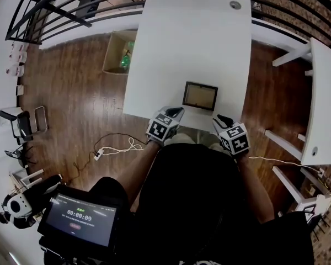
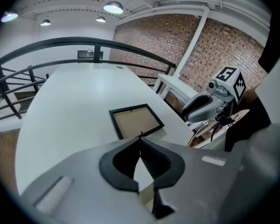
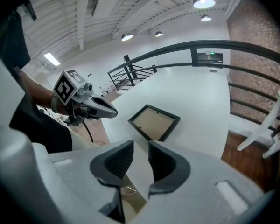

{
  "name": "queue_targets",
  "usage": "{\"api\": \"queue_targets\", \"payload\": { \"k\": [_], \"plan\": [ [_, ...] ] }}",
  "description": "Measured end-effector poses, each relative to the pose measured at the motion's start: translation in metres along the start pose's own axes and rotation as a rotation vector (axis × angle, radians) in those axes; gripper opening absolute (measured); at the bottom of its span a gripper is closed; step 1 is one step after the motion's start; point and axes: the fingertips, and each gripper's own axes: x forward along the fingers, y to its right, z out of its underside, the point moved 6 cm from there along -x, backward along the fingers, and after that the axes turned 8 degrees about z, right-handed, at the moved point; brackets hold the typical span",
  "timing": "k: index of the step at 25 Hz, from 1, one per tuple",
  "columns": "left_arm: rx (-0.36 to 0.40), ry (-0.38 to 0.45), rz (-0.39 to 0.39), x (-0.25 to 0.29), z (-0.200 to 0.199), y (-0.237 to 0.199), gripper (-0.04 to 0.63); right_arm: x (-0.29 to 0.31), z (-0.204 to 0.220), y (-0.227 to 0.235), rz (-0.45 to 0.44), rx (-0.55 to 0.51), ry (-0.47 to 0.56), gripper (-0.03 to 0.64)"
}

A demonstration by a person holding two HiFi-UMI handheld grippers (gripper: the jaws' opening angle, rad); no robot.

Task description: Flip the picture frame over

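Observation:
A black picture frame (image 1: pixel 199 95) lies flat on the white table (image 1: pixel 187 37) near its front edge, its brown panel facing up. It also shows in the left gripper view (image 2: pixel 136 121) and the right gripper view (image 3: pixel 154 122). My left gripper (image 1: pixel 174 114) hovers at the table's front edge, just left of and short of the frame; its jaws meet at the tips (image 2: pixel 140 141) with nothing between them. My right gripper (image 1: pixel 219 118) is at the front edge on the frame's right side, jaws apart (image 3: pixel 141 146) and empty. Neither gripper touches the frame.
A cardboard box (image 1: pixel 118 51) stands on the wood floor left of the table. A second white table (image 1: pixel 325 93) is at the right. A black railing (image 1: pixel 71 7) runs behind. A white cable and power strip (image 1: pixel 113 148) lie on the floor at the front left.

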Motion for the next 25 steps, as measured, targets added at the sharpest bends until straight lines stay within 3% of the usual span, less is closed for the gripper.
{"api": "queue_targets", "payload": {
  "k": [1, 3, 6, 18, 25],
  "plan": [
    [0.003, -0.008, 0.004, 0.003, 0.001, 0.001, 0.017, 0.000, 0.002, 0.001, 0.004, 0.002, -0.008, 0.084],
    [0.008, -0.026, 0.012, 0.007, 0.002, -0.001, 0.078, 0.004, 0.005, 0.002, 0.011, 0.010, -0.029, 0.089],
    [0.017, -0.051, 0.021, 0.013, 0.003, -0.018, 0.091, 0.019, 0.000, 0.002, 0.016, 0.014, -0.071, 0.092],
    [0.074, -0.176, 0.078, 0.034, 0.011, -0.037, 0.107, 0.051, -0.001, 0.004, 0.054, 0.054, -0.213, 0.127],
    [0.098, -0.192, 0.116, 0.041, 0.009, -0.040, 0.114, 0.065, 0.000, 0.007, 0.074, 0.072, -0.249, 0.129]
  ]
}}
